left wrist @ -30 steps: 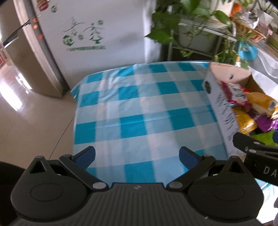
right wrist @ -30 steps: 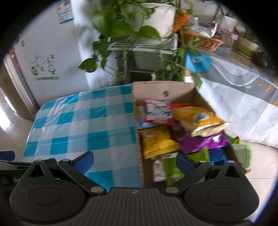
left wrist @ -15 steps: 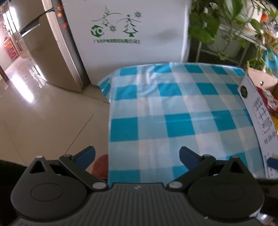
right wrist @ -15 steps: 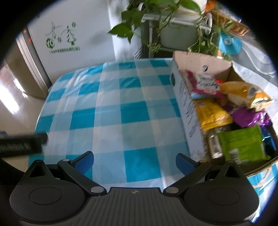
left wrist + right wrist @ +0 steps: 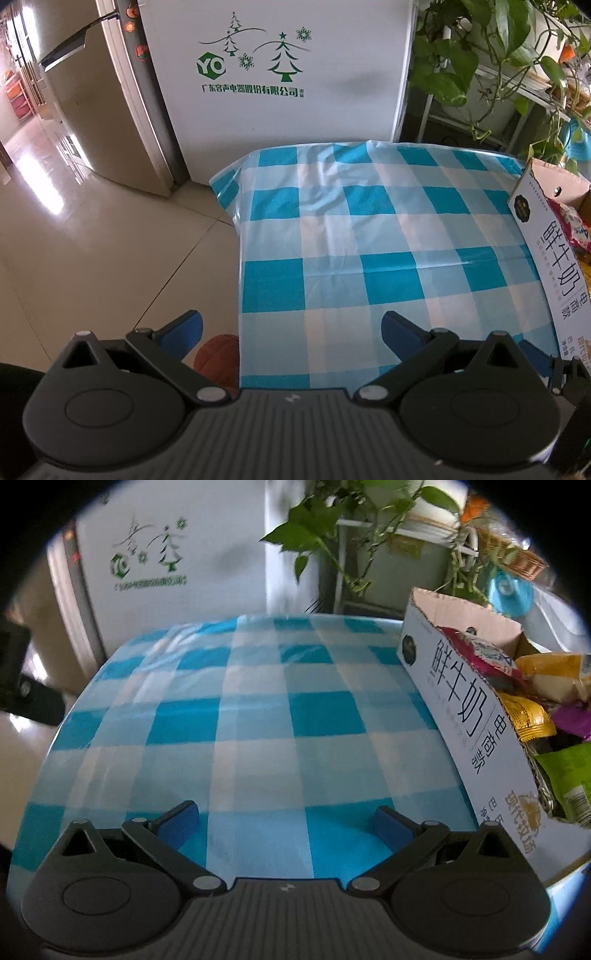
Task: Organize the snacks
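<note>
Hovering spread-fingered and empty over the checked table (image 5: 258, 716), both grippers (left gripper (image 5: 291, 328), right gripper (image 5: 286, 818)) should approach the snack box (image 5: 476, 716) at its right edge squarely.

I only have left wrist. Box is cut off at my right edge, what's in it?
Observer: Right wrist view shows the cardboard box open-topped and full of snack bags: a yellow bag, a purple one, a green one.
Operator: Anything on the cloth besides the box?
Observer: No. In the right wrist view the checked tablecloth is bare from the box across to its left edge.
Operator: Right gripper holding anything?
Observer: No. The right gripper is open and empty, over the cloth's near edge, left of the box.
</note>
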The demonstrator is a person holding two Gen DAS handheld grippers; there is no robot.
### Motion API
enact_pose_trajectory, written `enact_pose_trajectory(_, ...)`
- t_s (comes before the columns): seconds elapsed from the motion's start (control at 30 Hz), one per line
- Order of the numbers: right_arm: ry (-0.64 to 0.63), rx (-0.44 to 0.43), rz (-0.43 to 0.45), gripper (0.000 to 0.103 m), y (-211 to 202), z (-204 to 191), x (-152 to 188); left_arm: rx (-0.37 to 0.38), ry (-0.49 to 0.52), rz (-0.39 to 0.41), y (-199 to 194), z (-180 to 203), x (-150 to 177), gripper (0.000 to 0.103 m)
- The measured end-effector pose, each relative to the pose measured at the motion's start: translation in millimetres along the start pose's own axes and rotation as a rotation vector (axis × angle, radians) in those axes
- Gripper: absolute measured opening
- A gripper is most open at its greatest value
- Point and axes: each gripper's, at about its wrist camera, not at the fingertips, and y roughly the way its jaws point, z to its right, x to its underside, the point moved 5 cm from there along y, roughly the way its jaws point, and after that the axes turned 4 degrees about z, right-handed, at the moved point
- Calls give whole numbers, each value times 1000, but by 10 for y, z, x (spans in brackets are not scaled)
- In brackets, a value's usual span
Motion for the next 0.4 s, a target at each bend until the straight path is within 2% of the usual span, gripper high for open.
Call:
enact_pose_trajectory(0.3,43,47,138,103,145,-10,-62,23,-2,-20,59,26,49,102)
enact_pose_trajectory(0.4,34,51,144,103,202,-41,-81,18,-7,-32,82,28,61,102)
